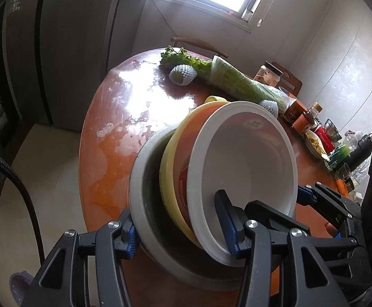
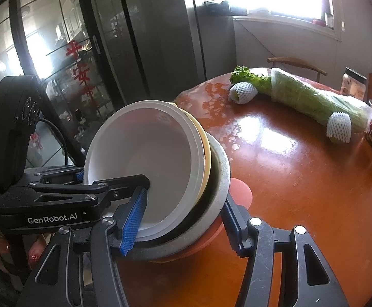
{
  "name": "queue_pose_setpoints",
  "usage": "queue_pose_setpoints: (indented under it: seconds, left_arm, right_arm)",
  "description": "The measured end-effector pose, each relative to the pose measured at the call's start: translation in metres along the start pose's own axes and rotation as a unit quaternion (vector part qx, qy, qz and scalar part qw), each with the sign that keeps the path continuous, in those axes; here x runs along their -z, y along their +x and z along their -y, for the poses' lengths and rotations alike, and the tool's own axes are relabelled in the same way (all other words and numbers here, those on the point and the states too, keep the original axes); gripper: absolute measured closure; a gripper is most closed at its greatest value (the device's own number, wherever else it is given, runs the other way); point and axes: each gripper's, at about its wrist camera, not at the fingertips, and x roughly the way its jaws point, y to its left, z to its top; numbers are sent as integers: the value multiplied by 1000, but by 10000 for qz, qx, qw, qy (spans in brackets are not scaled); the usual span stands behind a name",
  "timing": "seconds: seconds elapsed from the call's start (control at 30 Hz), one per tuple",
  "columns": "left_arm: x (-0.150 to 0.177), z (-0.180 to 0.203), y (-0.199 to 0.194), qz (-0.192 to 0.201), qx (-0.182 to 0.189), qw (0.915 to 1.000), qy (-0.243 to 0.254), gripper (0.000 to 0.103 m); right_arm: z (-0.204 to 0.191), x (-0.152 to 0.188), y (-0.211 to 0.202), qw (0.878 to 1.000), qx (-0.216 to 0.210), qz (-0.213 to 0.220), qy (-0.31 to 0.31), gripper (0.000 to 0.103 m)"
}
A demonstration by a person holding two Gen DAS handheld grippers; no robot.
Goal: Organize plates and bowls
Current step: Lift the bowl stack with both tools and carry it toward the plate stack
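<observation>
A nested stack of bowls is tilted above the table edge: a white bowl (image 1: 247,163) innermost, a yellow-orange bowl (image 1: 175,174) around it, and a grey bowl (image 1: 139,204) outermost. My left gripper (image 1: 180,235) is shut on the stack's near rim, one finger inside the white bowl, the other outside the grey bowl. In the right wrist view my right gripper (image 2: 183,222) is shut on the same stack, across the white bowl (image 2: 155,158) and grey bowl (image 2: 219,168). An orange-pink plate (image 2: 239,192) lies under the stack.
The round red-brown table (image 2: 301,179) holds wrapped greens (image 2: 308,99), two foam-netted fruits (image 2: 243,92), and jars and bottles (image 1: 303,117) at the right. A wooden chair (image 2: 295,62) stands behind it. A grey fridge (image 2: 160,38) and glass door are at the left.
</observation>
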Motion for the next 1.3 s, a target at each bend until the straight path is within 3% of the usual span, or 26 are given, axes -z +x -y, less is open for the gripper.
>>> queue_pose_setpoints:
  seconds: [1.3]
  left_arm:
    - [-1,-5,12,31,-98,9999,133,51]
  right_arm:
    - [3,2,18,9997,-6,-221,107,43]
